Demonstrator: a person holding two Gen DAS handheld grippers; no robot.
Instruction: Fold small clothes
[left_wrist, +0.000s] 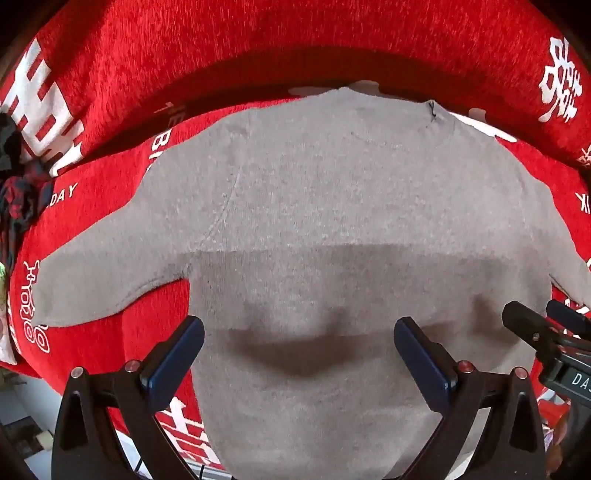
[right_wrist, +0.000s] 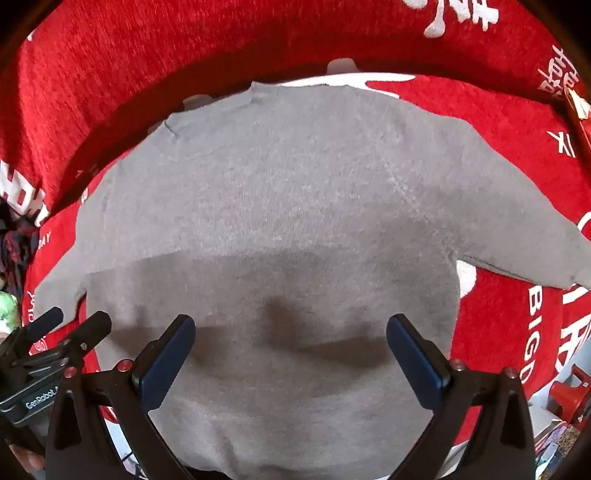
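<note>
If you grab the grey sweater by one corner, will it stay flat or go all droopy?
Probably droopy. The sweater is soft knit and already sags over the front edge of the red blanket, so it would likely hang limp. Its sleeves lie spread out and would probably dangle. The fuzzy fabric looks grippy, so the open left gripper and right gripper likely won't slip.

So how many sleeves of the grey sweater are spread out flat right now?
2. The left sleeve lies out to the left on the red blanket; the right sleeve lies out to the right. Neither is folded in.
</note>
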